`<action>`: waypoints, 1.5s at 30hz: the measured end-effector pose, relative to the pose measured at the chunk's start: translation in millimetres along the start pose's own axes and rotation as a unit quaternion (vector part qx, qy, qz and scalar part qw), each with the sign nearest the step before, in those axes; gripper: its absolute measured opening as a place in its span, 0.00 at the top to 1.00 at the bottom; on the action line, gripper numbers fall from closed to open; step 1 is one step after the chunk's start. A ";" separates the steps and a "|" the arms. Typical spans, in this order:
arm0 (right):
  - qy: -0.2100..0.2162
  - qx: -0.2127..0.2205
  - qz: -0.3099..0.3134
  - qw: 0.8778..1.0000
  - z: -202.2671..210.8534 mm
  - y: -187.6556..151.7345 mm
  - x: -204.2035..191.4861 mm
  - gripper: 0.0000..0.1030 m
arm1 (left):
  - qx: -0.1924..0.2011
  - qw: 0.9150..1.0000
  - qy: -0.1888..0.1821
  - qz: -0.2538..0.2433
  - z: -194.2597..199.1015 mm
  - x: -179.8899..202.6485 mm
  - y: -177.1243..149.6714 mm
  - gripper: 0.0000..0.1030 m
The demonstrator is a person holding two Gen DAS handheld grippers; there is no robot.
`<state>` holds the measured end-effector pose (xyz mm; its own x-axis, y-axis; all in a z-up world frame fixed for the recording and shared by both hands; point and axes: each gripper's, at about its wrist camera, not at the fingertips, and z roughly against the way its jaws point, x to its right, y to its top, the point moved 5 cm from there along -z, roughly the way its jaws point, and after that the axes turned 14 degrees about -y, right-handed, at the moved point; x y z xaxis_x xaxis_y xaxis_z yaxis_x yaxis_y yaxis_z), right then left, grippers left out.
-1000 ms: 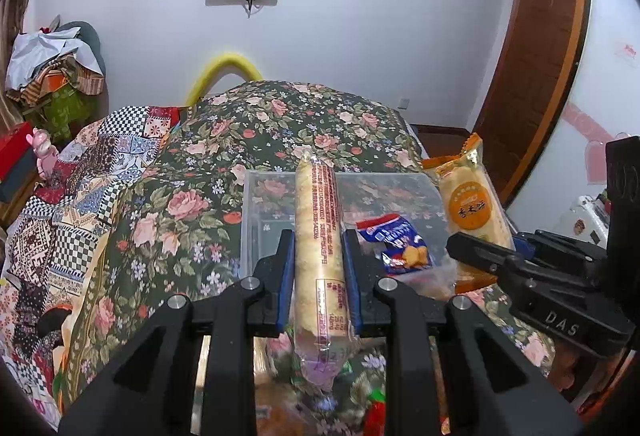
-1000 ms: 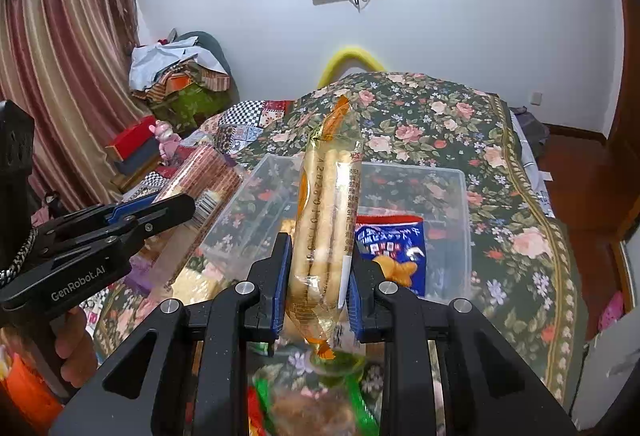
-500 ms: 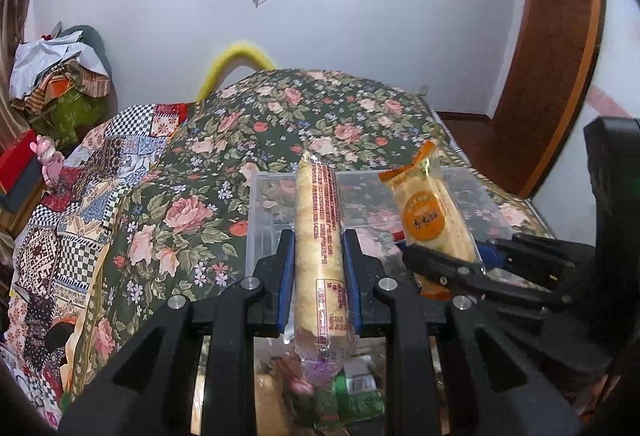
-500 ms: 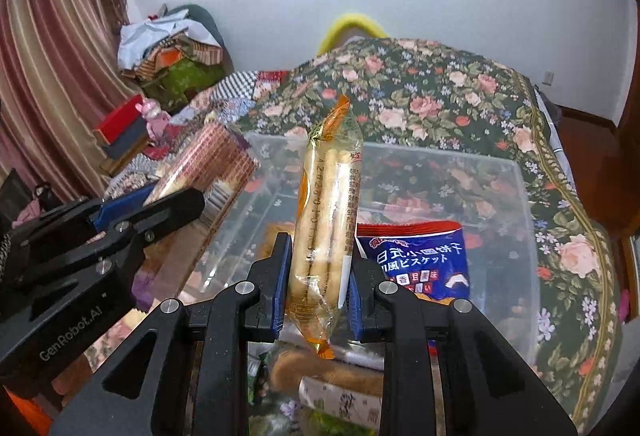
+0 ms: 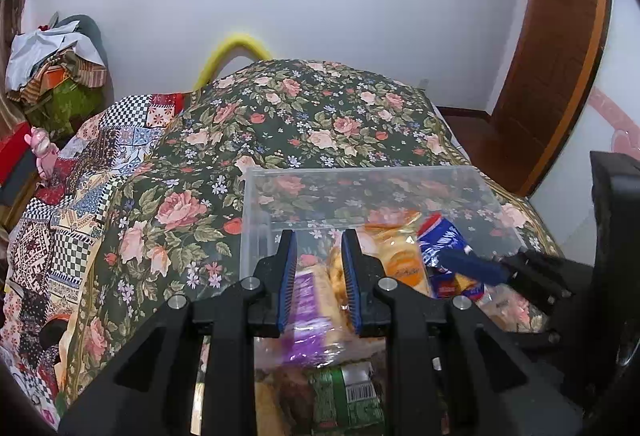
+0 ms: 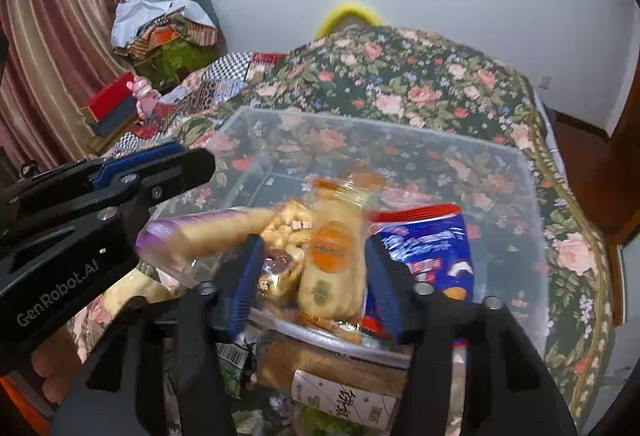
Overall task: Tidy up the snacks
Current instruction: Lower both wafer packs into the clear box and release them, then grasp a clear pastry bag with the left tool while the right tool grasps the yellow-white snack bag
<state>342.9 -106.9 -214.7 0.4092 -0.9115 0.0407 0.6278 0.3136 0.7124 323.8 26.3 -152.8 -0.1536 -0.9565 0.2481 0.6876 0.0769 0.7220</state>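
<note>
Left wrist view: the left gripper [image 5: 316, 268] occupies the lower centre of the frame, with its jaws spread apart and gripping nothing. A purple-ended biscuit roll [image 5: 306, 300] lies loose in the gap between its blue pads, below the fingertips and blurred. It rests in the near part of the clear plastic bin [image 5: 360, 172], which sits on the floral bedspread [image 5: 304, 108] across the middle of the frame. To the right of the roll, the orange-labelled snack pack [image 5: 400, 260] lies inside the bin, with the blue biscuit bag [image 5: 444, 244] just beside it further right. The right gripper [image 5: 492, 270] enters from the right edge, its tip over the blue bag.

Right wrist view: the right gripper [image 6: 314, 268] fills the lower centre, jaws released and wide. The orange-labelled snack pack [image 6: 334, 256] lies between the pads; contact with either pad cannot be confirmed owing to blur. The blue biscuit bag [image 6: 424, 240] lies right of it, the purple-ended biscuit roll [image 6: 204, 232] left of it, pointing toward the frame's left. A bag of golden puffed snacks [image 6: 286, 232] sits between roll and pack. All four are inside the bin [image 6: 400, 132]. The left gripper [image 6: 160, 164] enters from the left edge, above the roll. Further packaged snacks [image 6: 332, 372] lie outside the bin's near wall at the bottom of the frame.
</note>
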 end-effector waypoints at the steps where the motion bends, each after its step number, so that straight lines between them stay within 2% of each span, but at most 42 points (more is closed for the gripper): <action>1: 0.000 0.004 0.001 1.000 4.8 -0.2 0.8 0.52 | 0.000 1.000 -0.003 0.001 2.9 0.2 -0.7 0.78; 10: 0.009 0.047 -0.014 0.999 61.4 -5.7 14.9 0.51 | -0.014 1.000 -0.018 -0.003 48.5 0.7 -15.0 0.77; 13: 0.009 0.057 -0.018 0.998 80.6 -12.7 21.4 0.51 | -0.021 1.000 -0.013 -0.006 66.7 -0.3 -22.7 0.74; 18: 0.003 0.063 -0.033 0.997 105.8 -34.7 34.4 0.46 | -0.018 1.000 0.000 -0.007 103.1 -4.0 -41.9 0.46; 20: 0.001 0.060 -0.033 0.998 111.0 -44.0 37.9 0.46 | -0.018 1.000 0.004 -0.008 116.0 -4.8 -53.2 0.45; 24: 0.000 0.043 -0.042 0.998 118.3 -69.1 43.0 0.46 | -0.034 0.999 0.003 0.002 126.7 -7.6 -74.8 0.39; 32: -0.023 0.011 -0.054 0.998 120.0 -116.6 52.0 0.46 | -0.077 0.997 0.003 0.015 126.6 -9.9 -124.5 0.38; 35: -0.025 -0.006 -0.061 0.998 114.6 -134.7 54.9 0.46 | -0.087 0.996 0.003 0.014 123.6 -10.0 -141.1 0.32; 40: -0.027 -0.044 -0.073 0.996 96.9 -161.0 59.4 0.46 | -0.103 0.994 0.018 0.016 114.3 -16.4 -158.8 0.30; 45: -0.011 -0.081 -0.072 0.994 79.9 -176.8 58.1 0.46 | -0.108 0.994 0.025 0.018 103.5 -21.3 -166.1 0.24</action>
<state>202.8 -236.6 -282.4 0.2943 -0.9550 -0.0370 0.7783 0.2170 0.5892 139.5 63.0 -211.2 -0.0948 -0.9673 0.2351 0.8290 0.0541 0.5567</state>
